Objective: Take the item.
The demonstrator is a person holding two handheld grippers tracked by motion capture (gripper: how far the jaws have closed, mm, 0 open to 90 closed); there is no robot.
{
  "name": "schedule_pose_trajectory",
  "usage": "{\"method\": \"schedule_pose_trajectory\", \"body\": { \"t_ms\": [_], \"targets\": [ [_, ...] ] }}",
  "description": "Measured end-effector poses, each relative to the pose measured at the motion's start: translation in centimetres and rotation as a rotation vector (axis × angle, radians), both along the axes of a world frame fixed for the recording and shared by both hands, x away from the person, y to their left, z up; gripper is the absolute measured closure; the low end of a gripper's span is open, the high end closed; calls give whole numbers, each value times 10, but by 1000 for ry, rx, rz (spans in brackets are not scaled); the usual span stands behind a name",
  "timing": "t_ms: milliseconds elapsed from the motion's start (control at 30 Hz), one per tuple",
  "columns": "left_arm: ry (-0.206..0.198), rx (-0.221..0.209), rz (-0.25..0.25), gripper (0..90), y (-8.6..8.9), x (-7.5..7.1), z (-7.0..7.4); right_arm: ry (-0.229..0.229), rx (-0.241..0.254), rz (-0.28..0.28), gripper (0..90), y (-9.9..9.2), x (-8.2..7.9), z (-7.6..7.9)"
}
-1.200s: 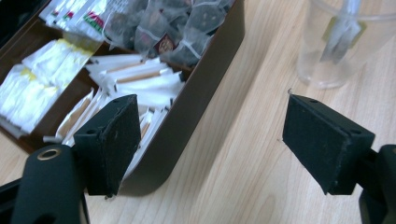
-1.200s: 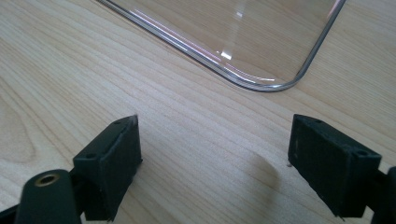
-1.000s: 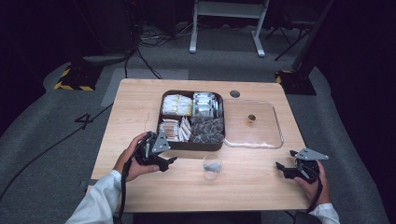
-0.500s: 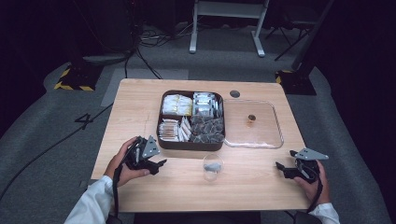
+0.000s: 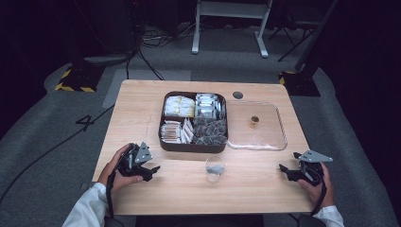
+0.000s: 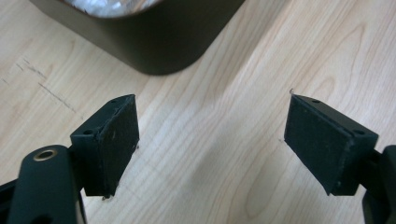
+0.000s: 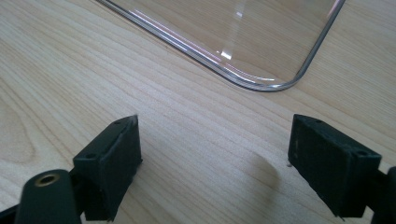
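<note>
Sitting near the front edge of the tabletop (image 5: 142, 104), a small clear glass cup (image 5: 215, 169) is round and see-through, with something small and grey lying in its bottom. It stands about halfway between the two grippers, just in front of the dark box (image 5: 194, 146).

That dark box sits in the middle of the tabletop and has four parts inside. The two back parts hold yellow packets (image 5: 178, 106) and silvery packets (image 5: 206, 105). The front left part holds a row of pale packets (image 5: 174, 131), and the front right part holds dark grey bags (image 5: 209, 130). Right beside the box, toward the right edge, lies a clear lid (image 5: 257, 126) — flat, with a little brown knob (image 5: 255, 120) on it.

The left gripper (image 5: 149, 170) rests near the front left corner, held in a hand (image 5: 120, 170). Its jaws stand wide apart with nothing between them, only bare wood. The right gripper (image 5: 286, 171) rests near the front right corner — jaws wide apart too, holding nothing.
</note>
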State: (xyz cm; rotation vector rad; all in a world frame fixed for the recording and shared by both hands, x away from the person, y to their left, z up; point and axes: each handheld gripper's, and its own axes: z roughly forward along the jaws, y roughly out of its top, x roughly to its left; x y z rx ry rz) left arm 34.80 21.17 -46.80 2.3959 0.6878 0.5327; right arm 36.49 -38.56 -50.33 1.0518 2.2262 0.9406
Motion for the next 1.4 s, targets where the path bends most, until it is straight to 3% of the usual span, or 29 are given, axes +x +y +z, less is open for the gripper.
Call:
{"method": "schedule_pose_trajectory", "body": {
  "t_ms": [133, 467, 767, 900, 1400],
  "targets": [
    [10, -8, 33, 178, 9, -1, -8, -3, -1, 0, 175, 0, 0, 0],
    [70, -80, 111, 178, 35, -5, -26, -5, -2, 0, 175, 0, 0, 0],
    [122, -198, 158, 182, 54, -6, -36, -10, -7, -1, 175, 1, -1, 0],
    [123, -202, 184, 167, 56, -8, -37, -10, -7, 0, 175, 1, -1, 0],
    [126, -200, 179, 160, 56, -8, -37, -2, 1, -2, 173, 1, 0, 0]
  ]
}}
